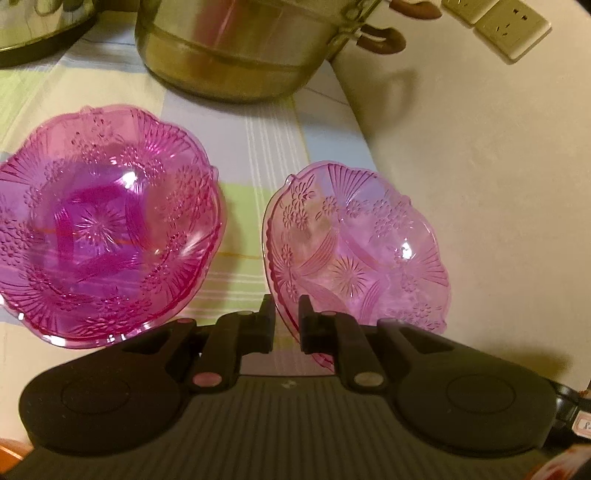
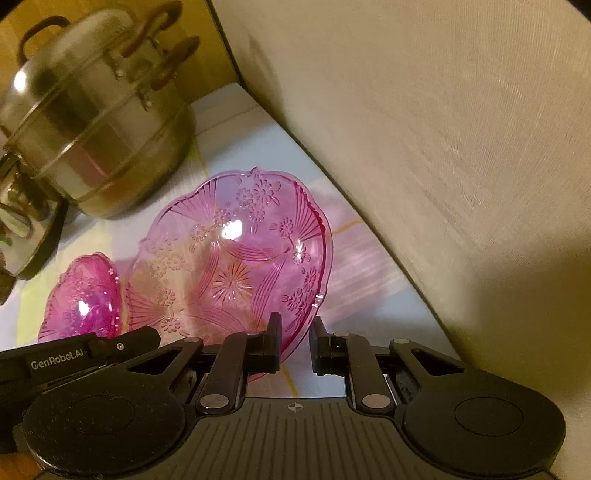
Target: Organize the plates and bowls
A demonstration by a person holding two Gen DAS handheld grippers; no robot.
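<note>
A pale pink patterned bowl is tilted above the striped cloth. My left gripper is shut on its near left rim. My right gripper is shut on the opposite rim of the same bowl. A deeper pink stack of nested bowls sits on the cloth to the left; it also shows in the right wrist view, past the left gripper's body.
A large steel steamer pot with brown handles stands at the back; it also shows in the right wrist view. Another metal vessel is at far left. A beige wall with sockets borders the right side.
</note>
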